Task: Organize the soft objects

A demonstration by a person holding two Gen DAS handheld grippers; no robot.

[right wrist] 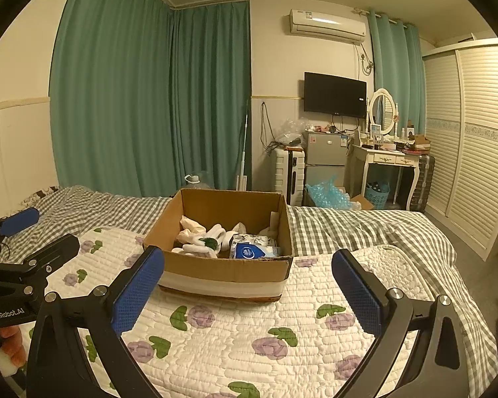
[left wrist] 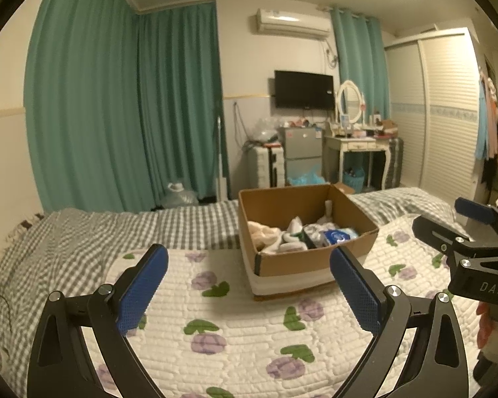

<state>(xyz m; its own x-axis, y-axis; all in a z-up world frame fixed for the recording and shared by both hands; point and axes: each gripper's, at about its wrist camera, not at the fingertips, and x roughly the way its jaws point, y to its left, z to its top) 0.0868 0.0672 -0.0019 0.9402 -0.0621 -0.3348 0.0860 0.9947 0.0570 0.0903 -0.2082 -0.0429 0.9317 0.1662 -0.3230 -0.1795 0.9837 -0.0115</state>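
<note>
**Both grippers wide apart over the quilt, box of soft things ahead**

At the far left, teal curtains (left wrist: 123, 106) hang from ceiling to floor behind the bed (left wrist: 83, 232), which wears a grey checked sheet with a white quilt (left wrist: 242, 331) printed with purple flowers laid over it.

The left gripper (left wrist: 249, 285) hovers above the quilt with its blue-padded fingers (left wrist: 142, 288) spread far apart and nothing between them. Past its fingertips stands the cardboard box (left wrist: 289, 265) on the quilt, open at the top. Inside lie the soft objects (left wrist: 282, 235): pale rolled cloth pieces, white items and a blue-and-white pack toward the right side of the box.

The right gripper (right wrist: 249, 282) is likewise spread open and empty, held above the quilt just before the box's near wall. In the left wrist view it shows at the right edge, beside the box.

Beyond the bed stand a dark television (right wrist: 335, 94) on the wall, a small grey fridge (right wrist: 325, 156), a white dressing table (right wrist: 388, 162) with an oval mirror, and a louvred wardrobe (right wrist: 474, 139) at the far right.
</note>
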